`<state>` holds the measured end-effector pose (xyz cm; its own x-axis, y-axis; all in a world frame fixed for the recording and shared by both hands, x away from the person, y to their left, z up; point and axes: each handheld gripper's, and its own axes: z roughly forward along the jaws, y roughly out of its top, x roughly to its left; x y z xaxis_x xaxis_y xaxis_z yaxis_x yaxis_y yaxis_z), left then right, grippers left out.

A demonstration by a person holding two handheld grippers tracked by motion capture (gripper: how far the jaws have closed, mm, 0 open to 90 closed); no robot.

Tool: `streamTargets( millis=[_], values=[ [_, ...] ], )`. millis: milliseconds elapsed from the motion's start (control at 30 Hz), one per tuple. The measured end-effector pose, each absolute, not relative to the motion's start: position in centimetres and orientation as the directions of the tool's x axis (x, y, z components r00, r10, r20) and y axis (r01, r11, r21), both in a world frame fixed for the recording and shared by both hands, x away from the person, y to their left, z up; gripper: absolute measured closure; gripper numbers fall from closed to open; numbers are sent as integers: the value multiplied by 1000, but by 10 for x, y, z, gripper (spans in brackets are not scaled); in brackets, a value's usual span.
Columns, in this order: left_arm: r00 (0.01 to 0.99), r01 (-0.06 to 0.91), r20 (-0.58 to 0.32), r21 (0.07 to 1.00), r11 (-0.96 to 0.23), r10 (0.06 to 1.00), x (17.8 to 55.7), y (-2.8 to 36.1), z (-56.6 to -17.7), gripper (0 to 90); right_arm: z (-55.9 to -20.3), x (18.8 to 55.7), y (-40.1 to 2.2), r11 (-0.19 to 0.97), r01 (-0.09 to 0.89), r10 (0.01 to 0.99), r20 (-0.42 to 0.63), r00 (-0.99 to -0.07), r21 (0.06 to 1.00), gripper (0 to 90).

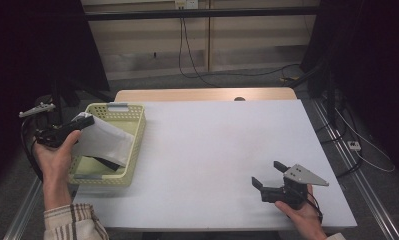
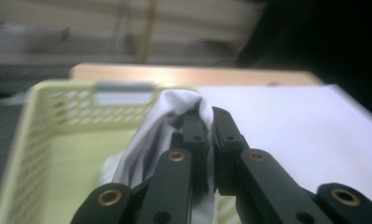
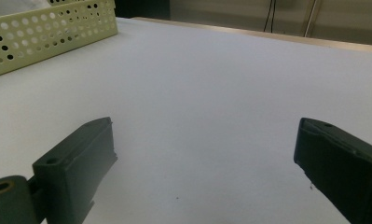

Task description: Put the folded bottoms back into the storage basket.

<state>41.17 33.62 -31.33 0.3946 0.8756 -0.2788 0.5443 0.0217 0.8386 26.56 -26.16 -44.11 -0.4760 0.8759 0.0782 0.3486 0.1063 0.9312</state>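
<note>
A white cloth point(image 1: 104, 140) hangs over the pale yellow-green perforated basket point(image 1: 132, 150) at the table's left. My left gripper point(image 1: 87, 120) is shut on the cloth's upper edge and holds it above the basket. In the left gripper view the cloth point(image 2: 174, 109) bunches around the closed jaws of my left gripper point(image 2: 210, 122), with the basket point(image 2: 44, 135) below and behind. My right gripper point(image 1: 268, 174) rests open near the table's front right, its fingers point(image 3: 81, 158) wide apart above bare white tabletop.
The white table point(image 1: 222, 145) stretches between the basket and my right hand. A basket wall point(image 3: 44, 32) appears at the upper left of the right gripper view. Black cables point(image 1: 187, 50) hang behind the table, and metal rails point(image 1: 347, 155) run along its right side.
</note>
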Motion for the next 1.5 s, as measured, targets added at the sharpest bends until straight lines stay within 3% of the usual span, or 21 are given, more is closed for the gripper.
streamTargets(
  millis=[200,433,967,1200,1500],
  values=[
    [329,584,-327,808,81,886,413,354,-324,862,-441,266,-261,108,348,876,76,-477,931,53],
    [270,623,-300,779,72,915,416,363,-333,862,-441,266,-261,109,349,876,76,-477,931,53],
    [422,581,-379,810,76,824,437,337,-348,862,-442,266,-260,115,349,874,72,-481,930,54],
    [310,617,-263,787,17,914,434,348,-350,862,-442,267,-261,115,349,874,72,-481,930,54],
    [209,672,-232,740,32,950,430,369,-358,861,-442,266,-261,111,348,874,75,-479,931,55]
  ],
)
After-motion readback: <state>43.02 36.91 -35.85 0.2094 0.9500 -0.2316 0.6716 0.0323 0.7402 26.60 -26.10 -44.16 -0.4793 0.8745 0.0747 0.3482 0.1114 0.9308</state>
